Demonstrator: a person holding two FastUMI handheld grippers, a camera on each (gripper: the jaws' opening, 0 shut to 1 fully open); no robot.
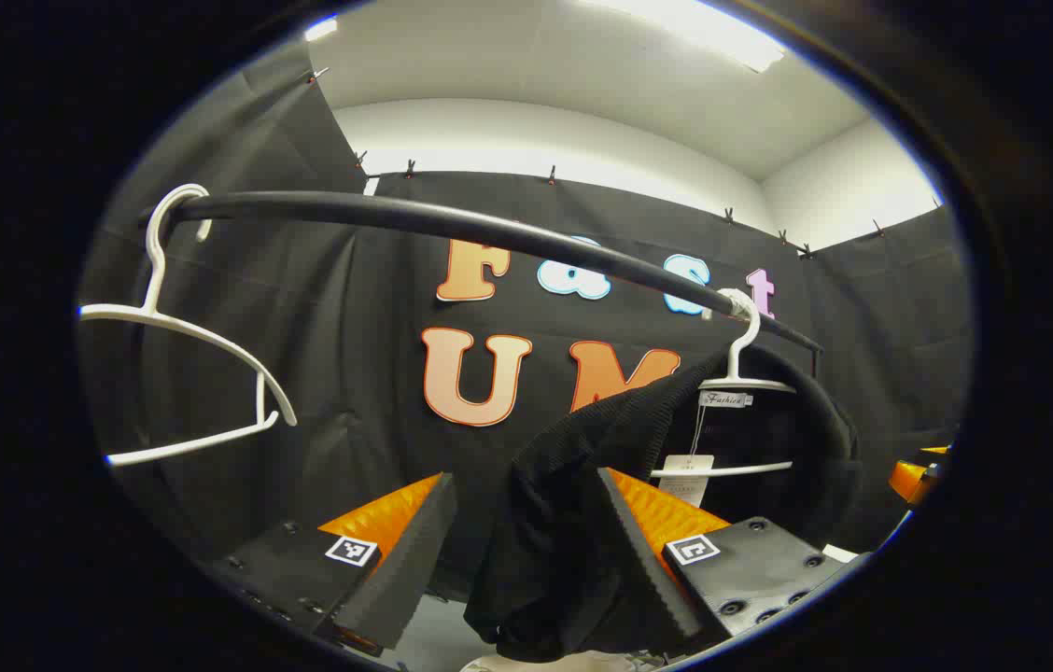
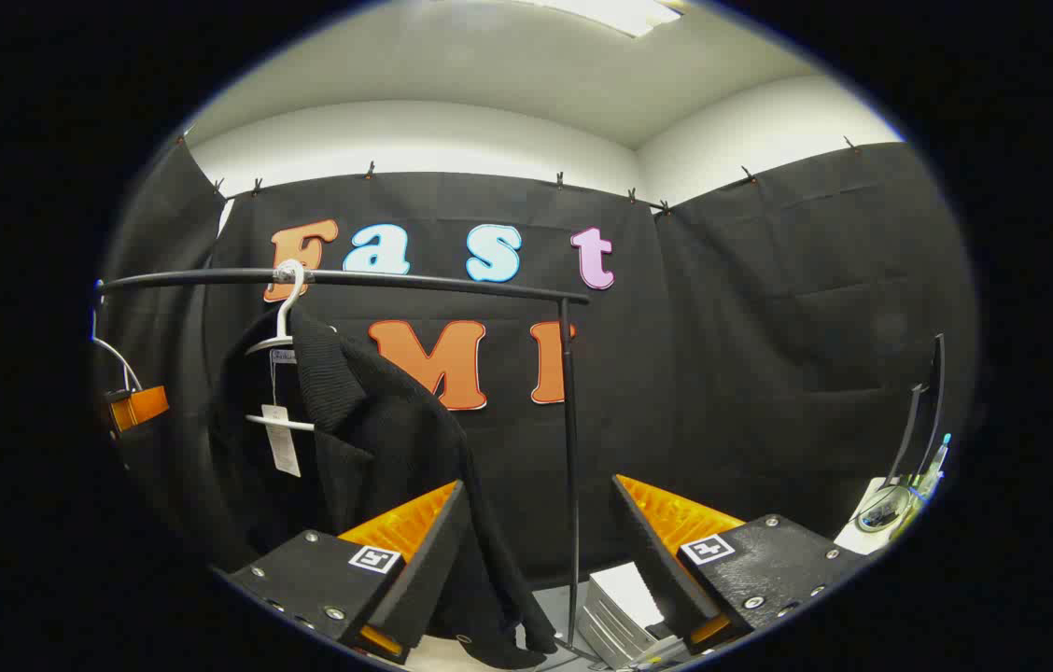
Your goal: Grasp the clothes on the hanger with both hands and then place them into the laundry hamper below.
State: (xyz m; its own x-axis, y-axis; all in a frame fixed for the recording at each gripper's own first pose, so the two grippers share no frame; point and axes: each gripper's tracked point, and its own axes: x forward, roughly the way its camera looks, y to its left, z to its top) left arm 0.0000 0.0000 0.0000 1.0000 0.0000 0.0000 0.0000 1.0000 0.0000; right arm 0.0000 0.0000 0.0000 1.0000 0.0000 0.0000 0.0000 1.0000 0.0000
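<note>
A black knitted garment (image 1: pixel 582 448) hangs on a white hanger (image 1: pixel 746 378) at the right end of the black rail (image 1: pixel 452 224). One side of it is pulled off the hanger and droops down between the fingers of my left gripper (image 1: pixel 525 476), whose jaws stand wide apart; the cloth lies against the right-hand finger. In the right gripper view the same garment (image 2: pixel 377 439) hangs left of centre under its hanger (image 2: pixel 282 327). My right gripper (image 2: pixel 540 482) is open, with the garment's hem just beside its left finger (image 2: pixel 424 551) and nothing held.
An empty white hanger (image 1: pixel 190 327) hangs at the rail's left end. The rack's upright pole (image 2: pixel 569 448) stands beyond the right gripper's gap, with a pale ribbed container (image 2: pixel 615 602) at its foot. A stand with small items (image 2: pixel 909 485) is far right.
</note>
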